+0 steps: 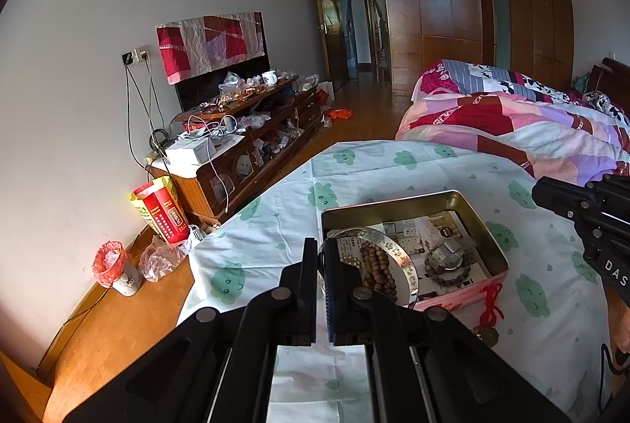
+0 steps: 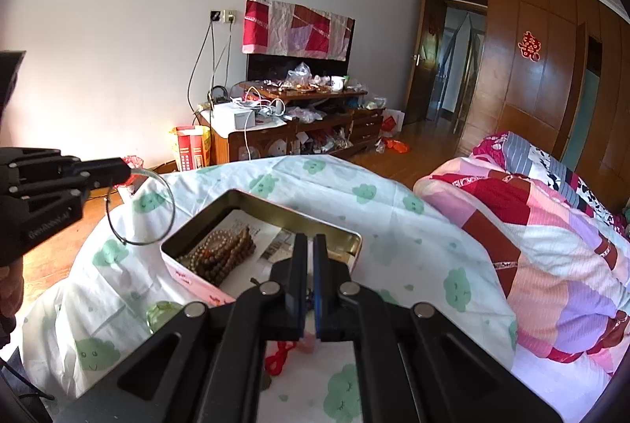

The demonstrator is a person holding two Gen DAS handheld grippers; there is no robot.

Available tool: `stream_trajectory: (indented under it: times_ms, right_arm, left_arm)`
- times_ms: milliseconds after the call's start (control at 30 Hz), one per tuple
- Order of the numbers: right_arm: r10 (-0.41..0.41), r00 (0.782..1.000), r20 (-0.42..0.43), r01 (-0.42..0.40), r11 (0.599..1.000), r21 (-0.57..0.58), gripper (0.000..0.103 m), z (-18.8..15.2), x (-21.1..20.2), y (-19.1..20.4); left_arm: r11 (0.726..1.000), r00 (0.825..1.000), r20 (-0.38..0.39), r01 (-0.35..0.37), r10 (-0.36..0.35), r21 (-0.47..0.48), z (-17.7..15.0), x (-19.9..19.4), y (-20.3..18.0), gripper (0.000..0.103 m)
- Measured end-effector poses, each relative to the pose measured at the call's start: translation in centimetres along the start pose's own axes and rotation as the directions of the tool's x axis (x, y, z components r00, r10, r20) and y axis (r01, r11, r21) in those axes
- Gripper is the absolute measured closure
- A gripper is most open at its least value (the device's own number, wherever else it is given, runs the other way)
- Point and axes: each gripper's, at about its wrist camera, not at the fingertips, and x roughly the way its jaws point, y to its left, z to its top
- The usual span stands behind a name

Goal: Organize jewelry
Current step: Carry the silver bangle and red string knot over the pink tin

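My left gripper (image 1: 321,245) is shut on a thin silver bangle (image 1: 407,265), gripping it by the rim. The right wrist view shows that gripper (image 2: 128,173) holding the bangle (image 2: 172,202) in the air, left of an open tin (image 2: 299,216). The tin (image 1: 393,202) is gold inside and paper-lined. It holds a strand of wooden beads (image 1: 378,265), a dark bead bracelet (image 1: 449,277) and a silvery piece. A red cord (image 1: 492,301) lies by its near corner. My right gripper (image 2: 310,242) is shut above the tin's near side, and I see nothing held in it.
The tin stands on a table under a white cloth with green clouds (image 1: 275,226). A bed with a patchwork quilt (image 1: 512,123) is close on the right. A cluttered wooden cabinet (image 1: 244,131), a red bag and a small bin (image 1: 114,265) line the left wall.
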Motion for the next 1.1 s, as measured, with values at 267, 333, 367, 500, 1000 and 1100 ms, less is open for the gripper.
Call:
stream_trajectory:
  times_ms: [267,333,367,500,1000,1100]
  right_arm:
    - [0.052,0.990,-0.129,-0.046,0.998,0.049,0.087,-3.3,1.7,0.0]
    - [0.039,0.985,-0.170,-0.030,0.998,0.059,0.082,-4.5,2.2,0.1]
    - [0.046,0.981,-0.190,-0.033,0.997,0.071,0.082,-5.1,2.6,0.2]
    - [0.072,0.965,-0.251,-0.048,0.994,0.100,0.063,-6.6,4.0,0.3]
    - [0.080,0.948,-0.310,-0.044,0.992,0.119,0.096,-7.9,5.4,0.4]
    - [0.061,0.965,-0.256,-0.039,0.995,0.093,0.096,-6.6,3.4,0.4]
  left_arm:
    - [1.000,1.000,-0.030,0.009,-0.010,-0.017,-1.2,1.1,-0.2,0.101]
    - [1.000,0.999,-0.042,0.015,-0.015,-0.013,-1.9,1.5,-0.5,0.101]
    - [1.000,0.999,-0.047,0.017,-0.017,-0.012,-2.0,1.8,-0.6,0.101]
    - [1.000,0.998,-0.055,0.021,-0.021,-0.012,-2.7,2.0,-0.9,0.101]
    - [1.000,0.999,-0.043,0.031,-0.030,0.006,-2.4,1.5,-1.4,0.101]
    - [1.000,0.999,-0.028,0.027,-0.027,0.008,-1.6,1.3,-1.2,0.101]
